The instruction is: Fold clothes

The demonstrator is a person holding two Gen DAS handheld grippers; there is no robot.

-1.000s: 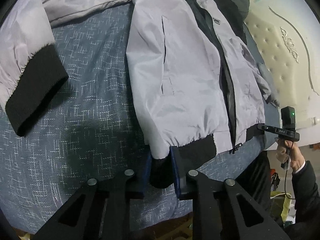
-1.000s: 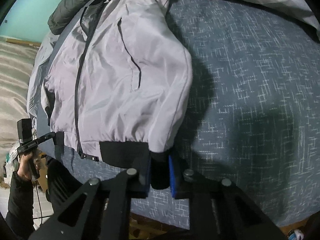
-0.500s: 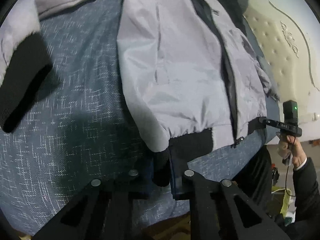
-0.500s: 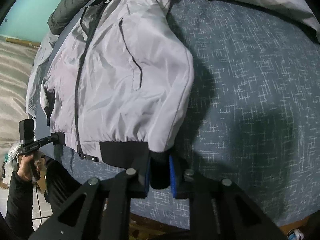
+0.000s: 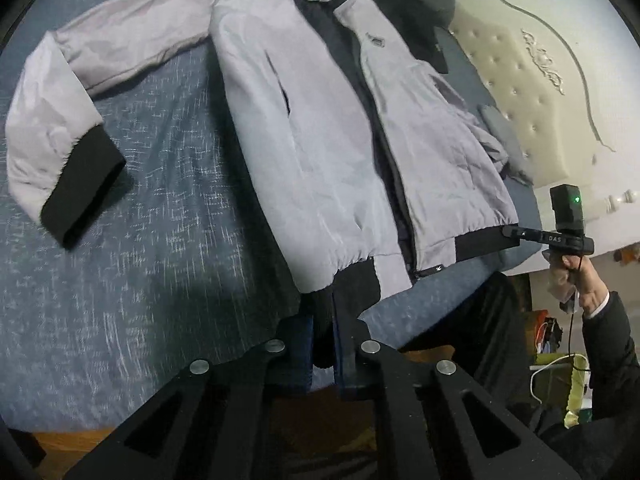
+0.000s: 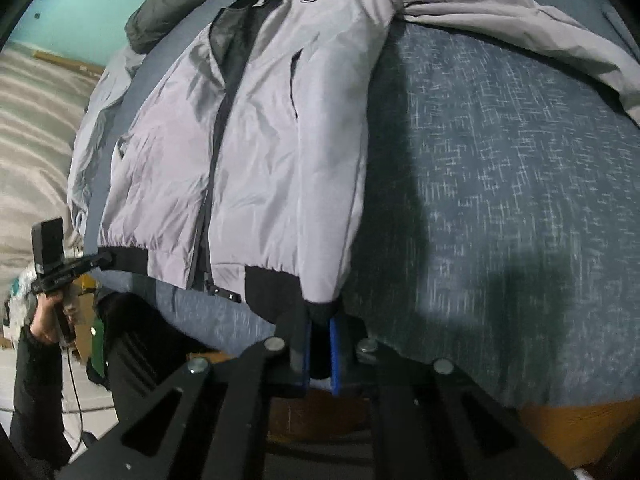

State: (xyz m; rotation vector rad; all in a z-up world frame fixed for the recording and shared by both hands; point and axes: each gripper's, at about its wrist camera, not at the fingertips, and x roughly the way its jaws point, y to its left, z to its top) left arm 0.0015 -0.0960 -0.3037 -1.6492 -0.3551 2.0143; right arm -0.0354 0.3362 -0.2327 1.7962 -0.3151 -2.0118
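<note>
A grey jacket (image 5: 332, 128) lies front-up on the blue bed (image 5: 160, 240), its black hem (image 6: 272, 284) at the near edge. The left claw (image 5: 323, 344) pinches one hem corner; the right claw (image 6: 319, 344) has just tightened, apparently pinching the other.

A light grey zip-front jacket with black ribbed hem and cuffs (image 5: 320, 152) is spread on the dark blue flecked bed cover (image 5: 152, 264), its hem laid at the bed's near edge and its collar toward the far edge. One sleeve (image 5: 64, 148) is stretched out sideways across the cover. A dark crumpled garment (image 6: 168, 16) is piled behind the collar. A cream tufted headboard (image 5: 532, 92) is set along one side of the bed.
</note>
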